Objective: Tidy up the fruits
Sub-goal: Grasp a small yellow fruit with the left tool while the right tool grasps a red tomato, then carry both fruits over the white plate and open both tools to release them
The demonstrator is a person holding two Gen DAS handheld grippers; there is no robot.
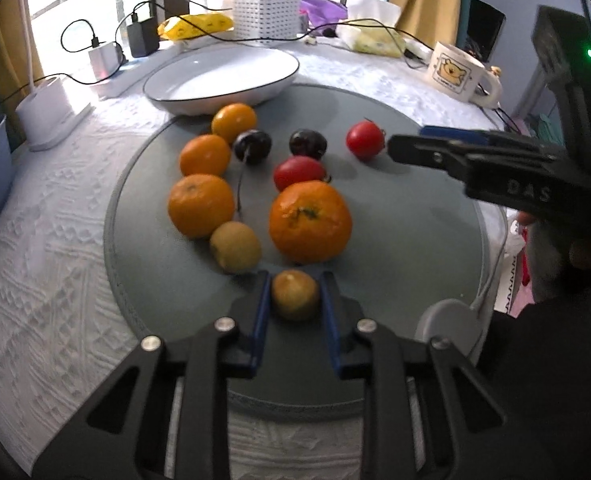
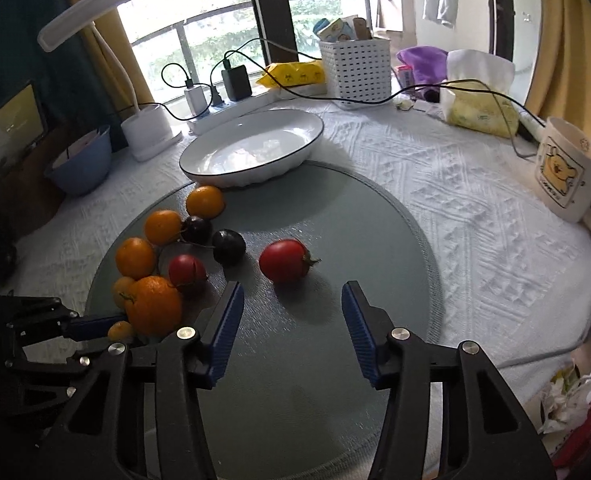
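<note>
Two grippers work over a round grey mat [image 1: 395, 240] on a white textured cloth [image 1: 47, 240]. The left gripper [image 1: 295, 292] pinches a small yellow-green fruit [image 1: 294, 295] at the mat's near edge: both blue pads [image 1: 260, 312] press its sides, and the fruit sits on the mat with a pale nub turned up and slightly away from the camera. It is nearly round, so no long axis can be told.

The right gripper [image 2: 291, 308] is spread with nothing between its pads [image 2: 226, 328]; it hangs above bare mat, and a red tomato [image 2: 284, 261] lies just beyond the gap, untouched. The tomato's stem end points to the right in the right wrist view. In the left wrist view this gripper's tip is just beside that tomato's stem.

Beside the held fruit lies a second yellow-green fruit [image 1: 235, 246], touching a mandarin [image 1: 201, 205]. A large mandarin [image 1: 310, 222] sits stem up at the middle, with an oval tomato [image 1: 298, 172] touching its far side, its long axis running left to right. Two more oranges [image 1: 205, 155] curve toward a white plate [image 1: 221, 76] that overlaps the mat's far edge. Two dark cherries [image 1: 252, 147] lie between; one has a stem trailing toward the camera. A mug [image 1: 453, 70] stands well apart on the cloth.
</note>
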